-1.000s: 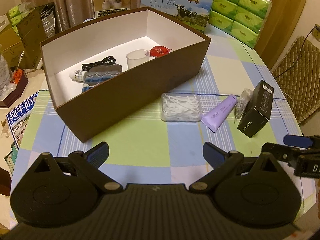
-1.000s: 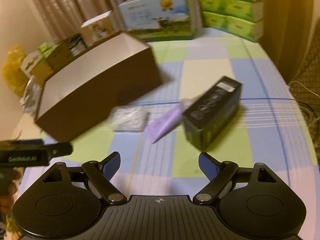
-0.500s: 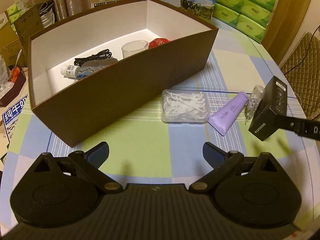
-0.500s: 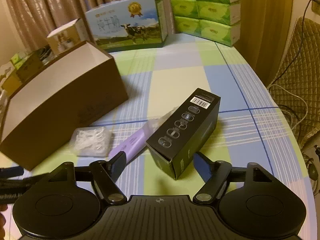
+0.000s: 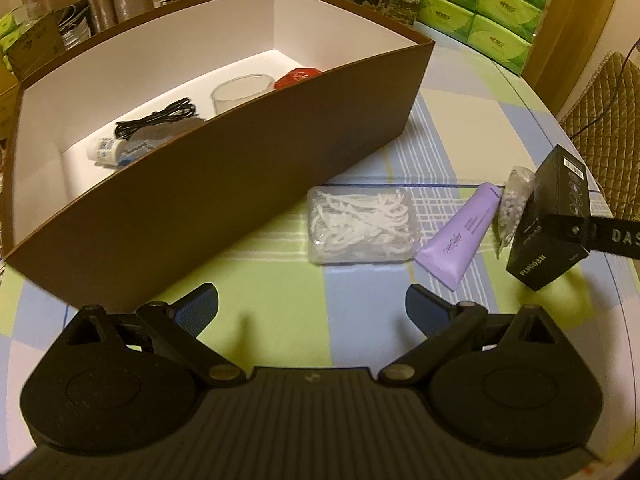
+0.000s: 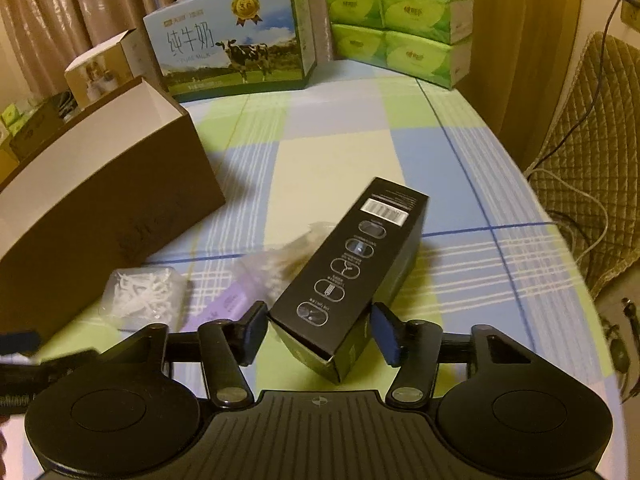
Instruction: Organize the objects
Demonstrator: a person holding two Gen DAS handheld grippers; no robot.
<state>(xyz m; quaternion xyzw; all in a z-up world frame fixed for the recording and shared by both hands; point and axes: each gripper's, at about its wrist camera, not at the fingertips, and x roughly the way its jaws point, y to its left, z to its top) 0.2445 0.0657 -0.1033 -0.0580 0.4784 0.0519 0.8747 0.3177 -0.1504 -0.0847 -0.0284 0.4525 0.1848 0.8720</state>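
Note:
A long black carton (image 6: 352, 264) lies on the checked tablecloth, its near end between the fingers of my right gripper (image 6: 320, 328). The jaws are closing and the pads stand right at its two sides. In the left wrist view the same carton (image 5: 548, 240) has one right finger (image 5: 600, 234) across it. Beside it lie a clear packet (image 5: 514, 200), a purple tube (image 5: 460, 240) and a clear case of white floss picks (image 5: 360, 224). My left gripper (image 5: 312, 304) hangs open over bare cloth, nothing between its fingers, just in front of the open brown box (image 5: 224, 184).
Inside the brown box lie a black cable (image 5: 156, 120), a clear cup (image 5: 240, 92), a red packet (image 5: 298, 76) and a small bottle (image 5: 106, 152). A milk carton (image 6: 232, 44) and green tissue packs (image 6: 400, 20) stand at the far table edge. A padded chair (image 6: 592, 184) is on the right.
My right gripper came forward and down onto the black carton and its jaws narrowed around the near end. My left gripper moved forward and lower, toward the brown box.

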